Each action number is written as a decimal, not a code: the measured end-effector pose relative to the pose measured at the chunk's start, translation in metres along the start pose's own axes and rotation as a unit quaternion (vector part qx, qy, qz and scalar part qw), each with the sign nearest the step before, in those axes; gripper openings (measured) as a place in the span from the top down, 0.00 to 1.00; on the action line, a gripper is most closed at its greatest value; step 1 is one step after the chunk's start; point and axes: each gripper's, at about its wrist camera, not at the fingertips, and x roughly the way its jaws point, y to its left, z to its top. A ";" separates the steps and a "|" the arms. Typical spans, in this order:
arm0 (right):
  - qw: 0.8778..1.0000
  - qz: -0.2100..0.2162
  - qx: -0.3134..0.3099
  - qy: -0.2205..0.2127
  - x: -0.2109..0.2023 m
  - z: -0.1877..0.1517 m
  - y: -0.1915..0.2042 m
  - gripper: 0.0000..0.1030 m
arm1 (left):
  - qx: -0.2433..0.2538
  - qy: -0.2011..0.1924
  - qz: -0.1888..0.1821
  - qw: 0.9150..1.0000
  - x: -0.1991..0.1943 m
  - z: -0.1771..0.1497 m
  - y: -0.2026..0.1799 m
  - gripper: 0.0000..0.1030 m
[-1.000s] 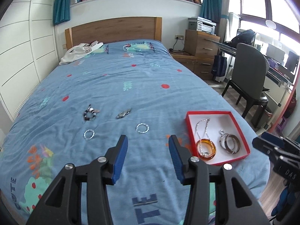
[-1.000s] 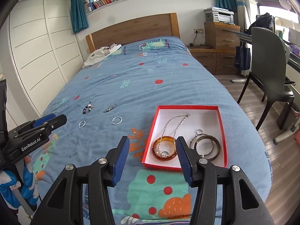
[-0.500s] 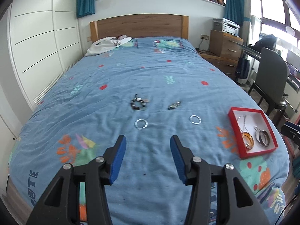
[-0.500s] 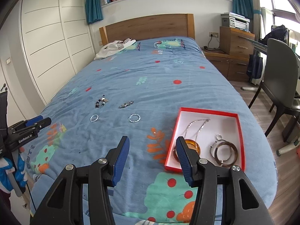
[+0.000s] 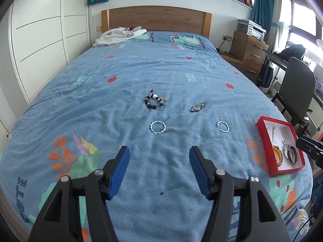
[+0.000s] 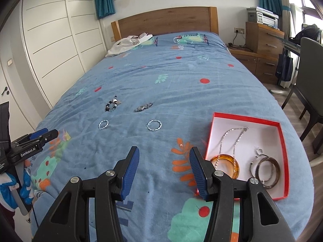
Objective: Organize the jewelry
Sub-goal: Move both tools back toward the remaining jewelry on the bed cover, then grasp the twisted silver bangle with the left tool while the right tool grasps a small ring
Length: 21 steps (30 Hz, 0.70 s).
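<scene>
My left gripper (image 5: 159,157) has just been opening wide, empty; right gripper (image 6: 164,157) parted, empty. Small silvery metal piece (image 5: 198,106), maybe a watch, lies lengthwise toward upper right beside the round black-and-white beaded bracelet (image 5: 155,101).

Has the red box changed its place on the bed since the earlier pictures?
No. The red box stays beside the orange leaf print on the bedspread; only the cameras shifted.

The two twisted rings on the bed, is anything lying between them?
No. Between the left twisted ring and the right twisted ring there is only bare blue bedspread. The left wrist view shows it best; the right wrist view agrees.
</scene>
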 end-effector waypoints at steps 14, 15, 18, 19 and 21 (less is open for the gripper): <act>0.998 0.029 0.009 0.063 0.143 0.016 0.012 0.42 | -0.021 0.048 0.001 0.999 0.134 0.015 0.004 0.42; 0.997 0.032 0.011 0.066 0.154 0.017 0.013 0.42 | -0.023 0.050 0.001 0.998 0.143 0.016 0.005 0.42; 0.997 0.037 0.011 0.072 0.181 0.022 0.016 0.42 | -0.030 0.054 0.002 0.998 0.166 0.018 0.010 0.42; 0.996 0.039 0.012 0.074 0.187 0.023 0.017 0.42 | -0.032 0.055 0.001 0.998 0.171 0.019 0.011 0.42; 0.996 0.042 0.015 0.077 0.202 0.023 0.017 0.42 | -0.036 0.055 0.000 0.998 0.182 0.019 0.013 0.42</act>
